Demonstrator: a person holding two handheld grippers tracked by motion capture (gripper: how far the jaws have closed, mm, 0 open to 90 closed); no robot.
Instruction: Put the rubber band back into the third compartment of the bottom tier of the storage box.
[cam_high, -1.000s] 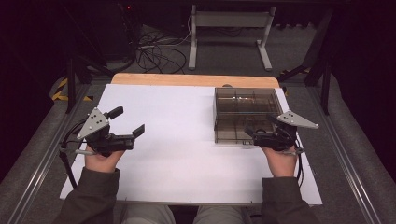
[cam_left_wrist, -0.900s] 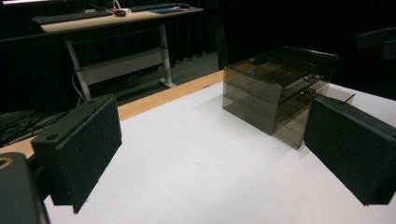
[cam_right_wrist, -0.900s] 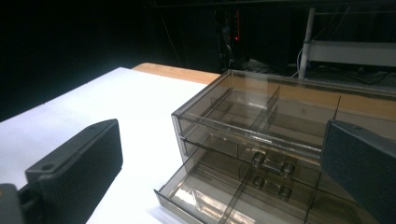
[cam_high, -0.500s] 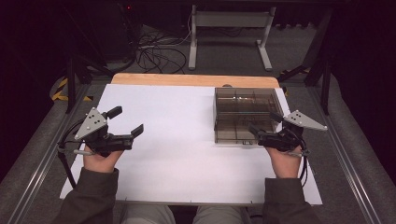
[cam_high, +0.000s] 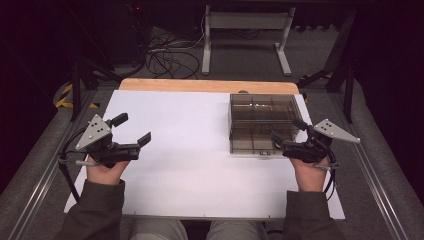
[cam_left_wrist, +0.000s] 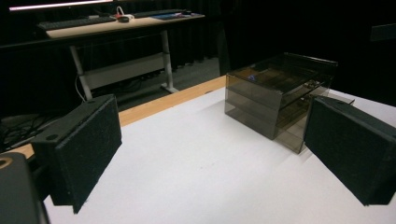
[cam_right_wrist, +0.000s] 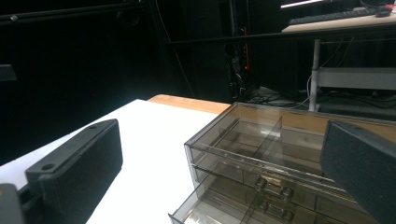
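A smoky see-through drawer box (cam_high: 262, 120) stands on the white table (cam_high: 200, 160) at the right. My right gripper (cam_high: 287, 131) is open at the box's front right corner, with nothing between its fingers. In the right gripper view the right gripper (cam_right_wrist: 219, 172) frames the drawer box (cam_right_wrist: 261, 149), and the bottom drawer (cam_right_wrist: 219, 212) sticks out a little. My left gripper (cam_high: 132, 129) is open over the table's left side, far from the box. In the left gripper view the left gripper (cam_left_wrist: 217, 149) points across bare table toward the drawer box (cam_left_wrist: 280, 93).
A wooden strip (cam_high: 200, 85) runs along the table's far edge. Behind it stand a desk frame (cam_high: 245, 30) and loose cables (cam_high: 165, 55) on the floor. Metal rails (cam_high: 30, 185) flank the table on both sides.
My right gripper has drifted slightly to the right along the front of the box. The left gripper has stayed nearly still.
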